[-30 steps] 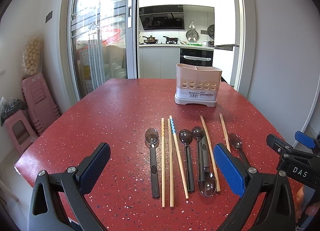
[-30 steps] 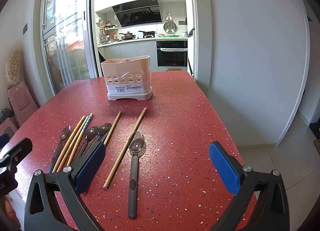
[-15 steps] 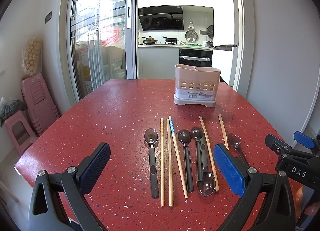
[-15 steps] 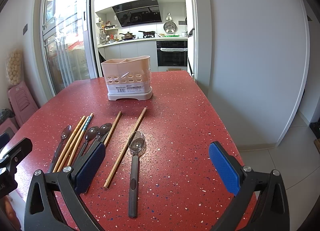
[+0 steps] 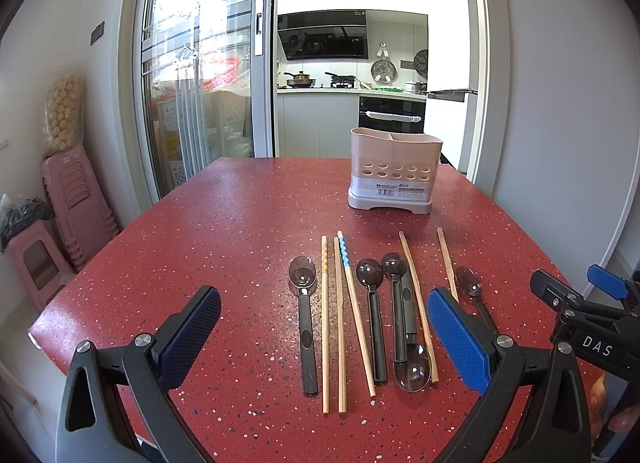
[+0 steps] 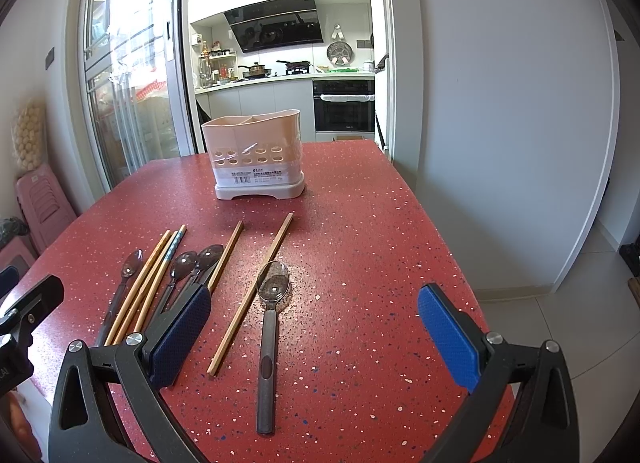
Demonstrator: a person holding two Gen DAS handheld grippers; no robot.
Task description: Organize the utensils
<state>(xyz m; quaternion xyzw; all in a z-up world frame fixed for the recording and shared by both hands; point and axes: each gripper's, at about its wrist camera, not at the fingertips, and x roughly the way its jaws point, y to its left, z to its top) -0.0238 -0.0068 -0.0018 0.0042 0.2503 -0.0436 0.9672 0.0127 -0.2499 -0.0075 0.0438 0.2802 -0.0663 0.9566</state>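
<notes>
Several dark spoons and wooden chopsticks lie in a row on the red speckled table (image 5: pixel 200 247). A pale pink utensil holder (image 5: pixel 394 173) stands at the far side, its compartments seen from the side. My left gripper (image 5: pixel 324 337) hovers open above the near end of the row, over a spoon (image 5: pixel 306 315) and chopsticks (image 5: pixel 332 327). My right gripper (image 6: pixel 314 333) is open too, with one lone spoon (image 6: pixel 269 335) lying below between its fingers and a chopstick (image 6: pixel 250 295) beside it. The holder (image 6: pixel 256 157) shows ahead. Neither gripper holds anything.
The table's right edge (image 6: pixel 460 263) drops to a tiled floor beside a white wall. Pink stacked stools (image 5: pixel 68 207) stand to the left of the table. A glass sliding door and a kitchen lie behind. The right gripper's body (image 5: pixel 580 323) shows at the left view's right edge.
The left view has drifted slightly, so the utensil row sits a touch higher in frame. The right gripper has barely moved. Both stay open.
</notes>
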